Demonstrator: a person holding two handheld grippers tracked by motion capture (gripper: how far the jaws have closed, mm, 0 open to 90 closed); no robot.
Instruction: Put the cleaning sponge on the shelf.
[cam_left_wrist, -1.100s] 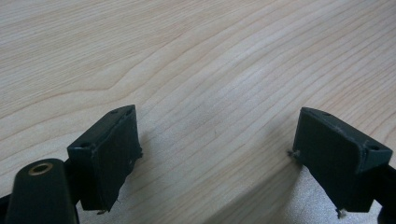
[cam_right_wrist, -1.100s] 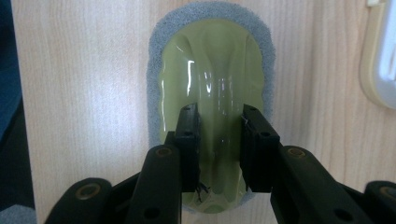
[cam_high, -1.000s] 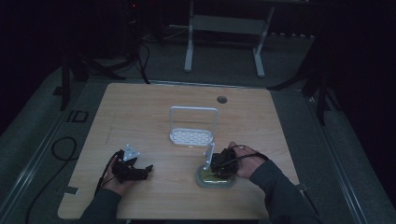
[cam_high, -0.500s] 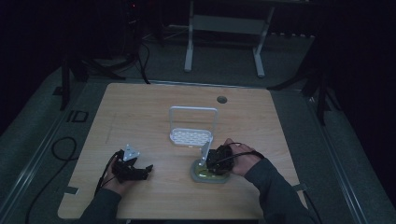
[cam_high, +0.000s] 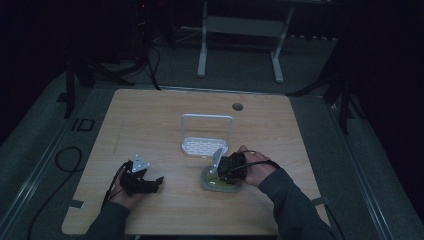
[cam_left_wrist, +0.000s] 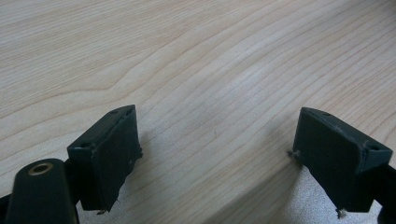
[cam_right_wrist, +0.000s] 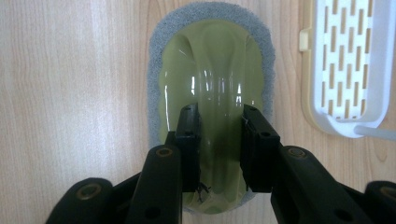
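I have two grippers at one wooden table (cam_high: 165, 110). My right gripper (cam_right_wrist: 218, 116) points down at the single scrubber (cam_right_wrist: 210, 60), a green glossy body with a raised ridge handle sitting on a grey pad, and my two black jaws are drawn in narrow and pressed on either side of that ridge, so I am holding the scrubber by its handle. In the high view my right gripper (cam_high: 231, 167) is at the front right part of the table with the scrubber (cam_high: 212, 184) lying flat on the wood under it. Just beyond it stands one white rack (cam_high: 205, 145) with a slotted tray and a tall wire loop at its back; in the right gripper view the rack (cam_right_wrist: 348, 70) lies just beside the scrubber, the two apart with a strip of bare wood between them. My left gripper (cam_left_wrist: 219, 158) has its two jaws spread wide with nothing between them, only wood grain beneath. In the high view my left gripper (cam_high: 142, 180) rests at the front left of the table, well apart from the scrubber and the rack. There is one round hole (cam_high: 237, 106) in the table near its far edge.
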